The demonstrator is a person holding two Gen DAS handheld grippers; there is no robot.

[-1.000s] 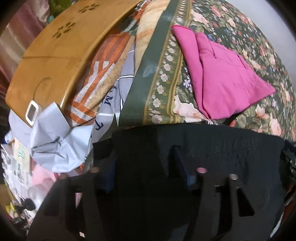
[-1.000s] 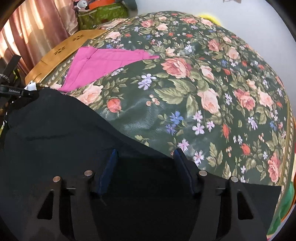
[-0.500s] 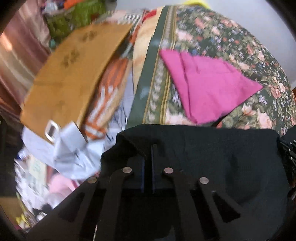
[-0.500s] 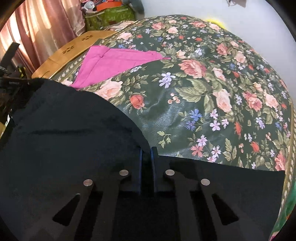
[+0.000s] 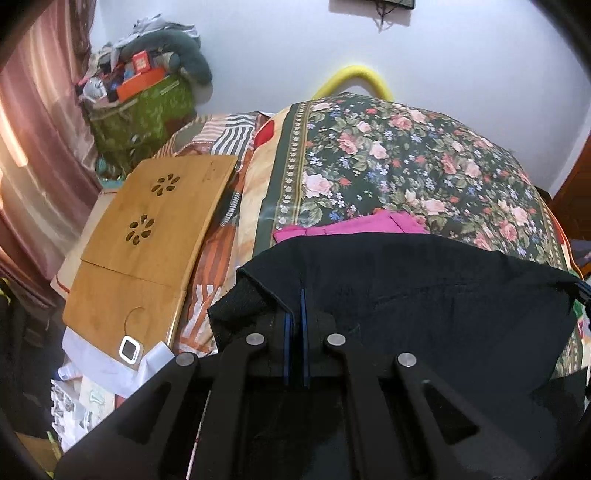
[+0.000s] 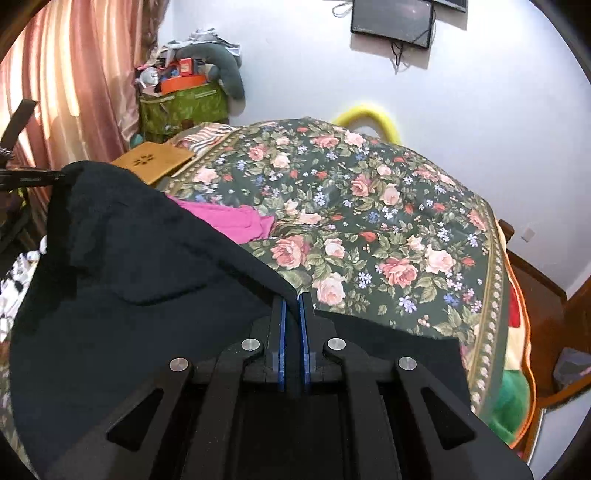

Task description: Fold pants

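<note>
Black pants (image 5: 436, 295) hang stretched between both grippers above a bed with a floral cover (image 5: 406, 162). My left gripper (image 5: 294, 314) is shut on one corner of the black pants' edge. In the right wrist view my right gripper (image 6: 291, 301) is shut on the other corner of the black pants (image 6: 147, 266), and the cloth runs left to the other gripper (image 6: 33, 177) at the frame's edge. A folded pink garment (image 6: 236, 221) lies on the floral cover (image 6: 369, 206), partly hidden behind the lifted black cloth; in the left wrist view the pink garment (image 5: 354, 223) shows only as a strip.
A wooden lap tray (image 5: 147, 236) lies on striped bedding left of the floral cover. A green bag (image 5: 147, 110) piled with clutter stands by the pink curtain (image 6: 74, 92). A yellow tube (image 6: 369, 114) curves behind the bed; a dark screen (image 6: 391, 22) hangs on the wall.
Both grippers went from open to shut on the pants' edge, then rose with it. The views tilted up, so the wall and the far end of the bed now show.
</note>
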